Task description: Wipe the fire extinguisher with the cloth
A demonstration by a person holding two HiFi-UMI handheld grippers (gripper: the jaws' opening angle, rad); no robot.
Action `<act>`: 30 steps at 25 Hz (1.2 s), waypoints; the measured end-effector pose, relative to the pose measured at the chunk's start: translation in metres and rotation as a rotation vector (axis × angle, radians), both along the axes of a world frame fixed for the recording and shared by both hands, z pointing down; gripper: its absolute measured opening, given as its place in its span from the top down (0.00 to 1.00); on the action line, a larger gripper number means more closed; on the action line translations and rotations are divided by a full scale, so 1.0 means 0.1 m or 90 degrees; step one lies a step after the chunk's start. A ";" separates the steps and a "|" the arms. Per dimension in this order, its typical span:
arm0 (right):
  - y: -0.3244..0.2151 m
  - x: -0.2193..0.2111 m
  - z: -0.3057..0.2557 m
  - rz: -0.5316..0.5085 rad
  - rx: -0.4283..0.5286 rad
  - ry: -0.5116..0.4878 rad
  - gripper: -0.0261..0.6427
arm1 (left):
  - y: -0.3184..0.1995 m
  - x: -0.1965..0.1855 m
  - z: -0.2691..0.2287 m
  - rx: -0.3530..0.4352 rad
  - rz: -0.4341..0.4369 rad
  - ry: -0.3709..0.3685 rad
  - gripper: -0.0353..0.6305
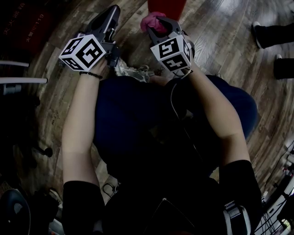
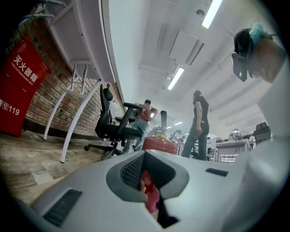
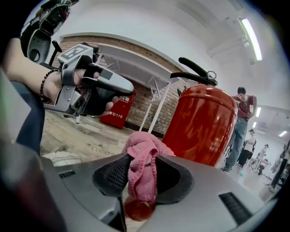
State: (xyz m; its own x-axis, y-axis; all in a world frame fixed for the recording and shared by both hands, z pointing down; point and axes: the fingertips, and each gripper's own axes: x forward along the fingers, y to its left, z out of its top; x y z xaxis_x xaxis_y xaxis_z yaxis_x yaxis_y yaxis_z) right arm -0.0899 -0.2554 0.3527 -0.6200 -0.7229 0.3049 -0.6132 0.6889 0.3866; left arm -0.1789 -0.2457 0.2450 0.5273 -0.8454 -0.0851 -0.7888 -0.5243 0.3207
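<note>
The red fire extinguisher (image 3: 204,124) stands upright on the wooden floor just beyond my right gripper, with its black handle on top. Only its red base (image 1: 167,7) shows at the top edge of the head view. My right gripper (image 1: 158,23) (image 3: 141,181) is shut on a bunched pink cloth (image 3: 141,167) (image 1: 151,20), close to the extinguisher's left side. My left gripper (image 1: 114,11) (image 2: 147,181) is held up to the left of it, jaws together with nothing held. The extinguisher's top (image 2: 158,144) peeks over its body.
A red cabinet marked 119 (image 2: 18,86) (image 3: 118,111) stands against the brick wall beside a white table frame (image 2: 77,118). A black office chair (image 2: 115,127) and people (image 2: 199,124) (image 3: 240,127) are further off. Someone's shoes (image 1: 271,34) are at the right. My own shoe (image 1: 133,71) is below the grippers.
</note>
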 end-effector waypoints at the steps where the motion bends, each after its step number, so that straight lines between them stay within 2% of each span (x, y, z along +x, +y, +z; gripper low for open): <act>1: 0.00 0.00 0.04 -0.001 -0.003 0.004 0.75 | 0.00 0.00 0.00 0.000 0.000 0.000 0.93; 18: 0.02 0.00 0.76 -0.011 -0.073 0.084 0.75 | 0.03 0.00 -0.03 0.004 0.004 0.000 0.93; 30: 0.03 0.02 1.03 -0.018 -0.095 0.116 0.75 | 0.05 0.03 -0.03 0.003 0.007 -0.005 0.92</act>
State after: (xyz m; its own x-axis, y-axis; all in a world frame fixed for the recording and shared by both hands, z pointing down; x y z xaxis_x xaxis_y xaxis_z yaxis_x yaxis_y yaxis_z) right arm -0.0878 -0.2520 0.4557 -0.5640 -0.6447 0.5159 -0.5218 0.7625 0.3824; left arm -0.1757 -0.2408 0.2425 0.5379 -0.8387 -0.0855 -0.7850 -0.5352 0.3119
